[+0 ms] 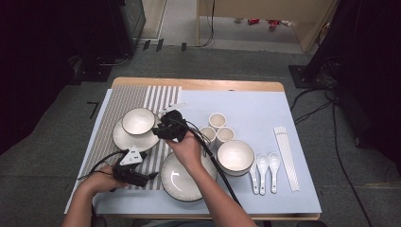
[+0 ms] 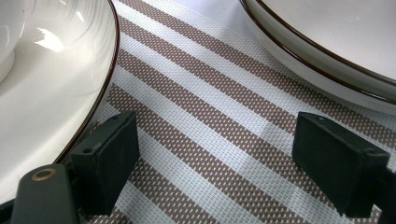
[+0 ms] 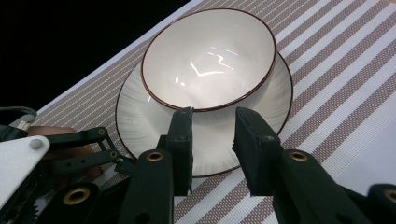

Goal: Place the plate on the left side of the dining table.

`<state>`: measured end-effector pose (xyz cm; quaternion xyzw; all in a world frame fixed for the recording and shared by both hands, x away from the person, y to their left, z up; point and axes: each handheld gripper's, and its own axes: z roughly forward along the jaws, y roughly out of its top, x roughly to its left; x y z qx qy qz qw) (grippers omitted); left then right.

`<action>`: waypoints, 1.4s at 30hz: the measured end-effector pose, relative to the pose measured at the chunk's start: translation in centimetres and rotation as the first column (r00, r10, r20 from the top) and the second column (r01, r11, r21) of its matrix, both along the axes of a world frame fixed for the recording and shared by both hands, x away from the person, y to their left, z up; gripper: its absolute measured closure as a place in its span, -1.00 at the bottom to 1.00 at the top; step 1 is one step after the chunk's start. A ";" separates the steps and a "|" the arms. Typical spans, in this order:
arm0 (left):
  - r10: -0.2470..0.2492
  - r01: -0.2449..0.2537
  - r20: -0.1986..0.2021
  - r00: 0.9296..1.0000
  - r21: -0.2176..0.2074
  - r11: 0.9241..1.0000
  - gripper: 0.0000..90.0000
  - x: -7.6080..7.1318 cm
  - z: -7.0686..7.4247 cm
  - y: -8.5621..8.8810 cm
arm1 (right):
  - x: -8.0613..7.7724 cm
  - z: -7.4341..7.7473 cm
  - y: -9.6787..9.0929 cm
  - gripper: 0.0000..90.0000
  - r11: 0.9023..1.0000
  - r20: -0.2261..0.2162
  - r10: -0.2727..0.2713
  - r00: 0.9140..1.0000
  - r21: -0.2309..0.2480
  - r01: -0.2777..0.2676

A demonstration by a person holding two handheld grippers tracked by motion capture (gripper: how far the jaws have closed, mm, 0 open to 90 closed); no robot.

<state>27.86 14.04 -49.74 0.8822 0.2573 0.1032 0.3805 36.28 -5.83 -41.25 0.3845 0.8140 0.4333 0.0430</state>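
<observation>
Bowl (image 3: 208, 58): sits on plate (image 3: 140, 126), just ahead of right hand-held gripper (image 3: 212, 123).
Right hand-held gripper: jaws narrowly apart, empty.
Left hand-held gripper (image 2: 215, 154): wide, over striped mat (image 2: 210, 116).

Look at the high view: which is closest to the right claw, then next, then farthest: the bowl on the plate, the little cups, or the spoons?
From the right claw:
1. Bowl on the plate, just left.
2. Little cups, to the right.
3. Spoons, far right, near the front.

left gripper (image 1: 152, 176) jaws wide apart; right gripper (image 1: 159, 127) jaws parted, empty.
</observation>
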 end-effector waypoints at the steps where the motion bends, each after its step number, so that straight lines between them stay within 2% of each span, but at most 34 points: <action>1: 0.000 0.000 0.000 1.000 0.000 1.000 -0.66 0.0 0.0 0.0 | 0.0 0.1 -0.2 0.47 1.000 0.004 -0.002 1.000 -0.001 0.002; 5: 0.000 0.000 0.001 1.000 -0.001 1.000 -0.66 0.0 0.0 0.0 | -0.1 0.5 -0.8 0.41 1.000 0.002 -0.006 1.000 0.006 0.006; 11: 0.000 0.000 0.000 1.000 0.000 1.000 -0.66 0.0 0.0 0.0 | -0.7 0.9 -1.5 0.34 1.000 0.009 -0.010 1.000 -0.011 0.010; 14: 0.000 0.000 0.000 1.000 0.000 1.000 -0.66 0.0 0.0 0.0 | -0.8 1.0 -1.9 0.27 1.000 -0.006 -0.015 1.000 -0.008 0.015; 17: 0.000 0.000 -0.001 1.000 0.000 1.000 -0.66 0.0 0.0 0.0 | -0.8 1.1 -2.2 0.21 1.000 0.010 -0.005 1.000 -0.015 0.005; 20: 0.000 0.000 -0.001 1.000 -0.002 1.000 -0.66 0.0 0.0 0.0 | -1.1 1.2 -2.5 0.20 0.999 0.051 0.028 0.998 -0.022 -0.027; 22: 0.000 0.000 0.000 1.000 -0.002 1.000 -0.66 0.0 0.0 0.0 | -1.1 1.3 -2.7 0.17 1.000 0.030 0.027 0.999 -0.013 -0.027; 27: 0.001 -0.001 0.000 1.000 -0.001 1.000 -0.66 0.0 0.0 0.0 | -1.2 1.6 -3.2 0.01 1.000 0.021 0.027 0.999 -0.005 -0.027; 30: 0.000 0.000 0.000 1.000 0.000 1.000 -0.66 0.0 0.0 0.0 | -1.3 1.8 -3.6 0.08 0.999 0.015 0.041 0.999 -0.001 -0.041; 38: 0.000 0.000 0.000 1.000 -0.001 1.000 -0.66 0.0 0.0 0.0 | -1.6 1.9 -4.4 0.02 1.000 0.029 0.026 0.999 -0.012 -0.026; 42: 0.000 0.000 0.000 1.000 -0.001 1.000 -0.66 0.0 0.0 0.0 | -1.8 1.9 -4.8 0.03 1.000 0.029 0.025 0.999 -0.002 -0.025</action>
